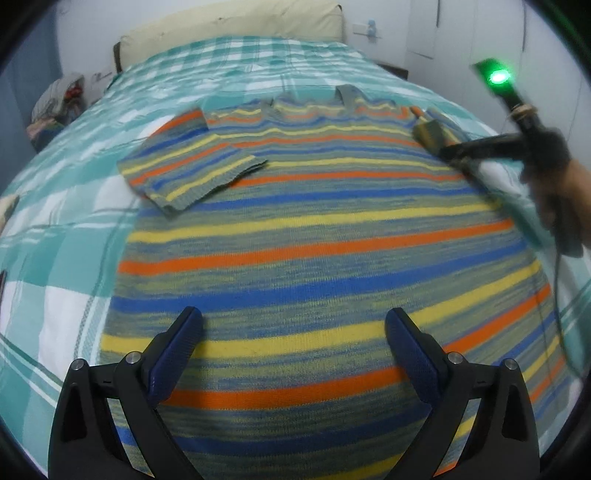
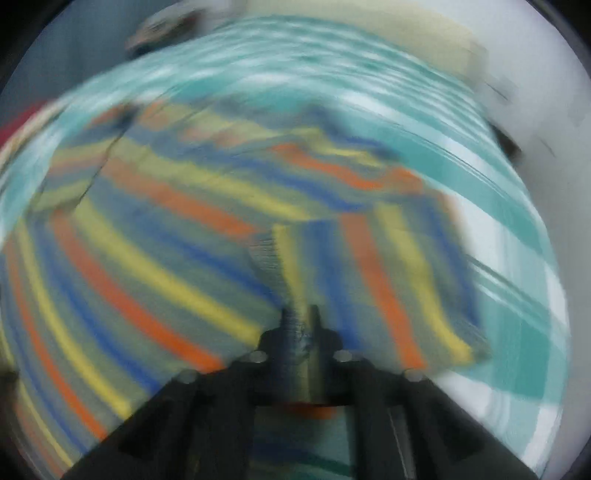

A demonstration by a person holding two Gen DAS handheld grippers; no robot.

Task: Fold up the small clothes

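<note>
The sweater lies flat on the bed, its left sleeve folded inward. It looks soft, limp and light; grip hems or cuffs. Left claw hovers wide over the hem; right claw pinches the right sleeve.

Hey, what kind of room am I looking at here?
Most likely a bedroom. A striped knit sweater lies spread on a bed with a teal-and-white checked sheet, a cream padded headboard stands against the white wall, and a pile of clothes sits beside the bed.
</note>
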